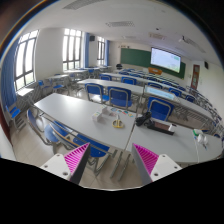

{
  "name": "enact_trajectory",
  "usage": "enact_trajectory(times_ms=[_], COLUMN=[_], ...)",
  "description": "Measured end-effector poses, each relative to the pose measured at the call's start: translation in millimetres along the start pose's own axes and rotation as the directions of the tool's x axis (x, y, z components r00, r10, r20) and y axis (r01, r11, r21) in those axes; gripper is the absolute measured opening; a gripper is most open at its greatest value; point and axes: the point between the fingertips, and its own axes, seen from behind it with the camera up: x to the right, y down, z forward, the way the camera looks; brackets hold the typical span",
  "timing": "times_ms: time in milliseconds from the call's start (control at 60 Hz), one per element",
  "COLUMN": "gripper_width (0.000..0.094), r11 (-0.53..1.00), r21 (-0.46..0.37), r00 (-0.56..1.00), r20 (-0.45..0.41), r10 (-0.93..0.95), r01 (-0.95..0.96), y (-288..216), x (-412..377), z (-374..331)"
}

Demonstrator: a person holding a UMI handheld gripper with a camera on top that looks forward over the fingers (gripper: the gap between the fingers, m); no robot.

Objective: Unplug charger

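My gripper (pixel 111 160) is open and empty, with its magenta pads (pixel 76 157) wide apart. It is held high over a classroom, well back from a long white table (pixel 75 110). A few small things lie on that table beyond the fingers: a whitish item (pixel 105 116) and a yellowish item (pixel 118 124). They are too small to tell which is a charger. I cannot make out a socket or cable. Nothing stands between the fingers.
Blue chairs (pixel 118 96) stand in rows along several white tables. A dark bag-like object (pixel 143 120) sits at the table's right end. Windows (pixel 25 60) line the left wall. A green board (pixel 135 57) and a lit projection screen (pixel 166 60) are on the far wall.
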Motion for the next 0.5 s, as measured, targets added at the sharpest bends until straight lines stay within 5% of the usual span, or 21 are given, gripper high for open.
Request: enact_trajectory(times_ms=[267, 500], gripper_width=[0.0847, 0.0851], r11=[0.993, 0.988], r21=[-0.097, -0.042], r00=[0.993, 0.949], r20=[-0.098, -0.288], r10=[0.062, 0.129], r01=[-0.072, -0.147], y=[69.1, 89.2], x=[53.7, 212.5], z=[38.0, 138.5])
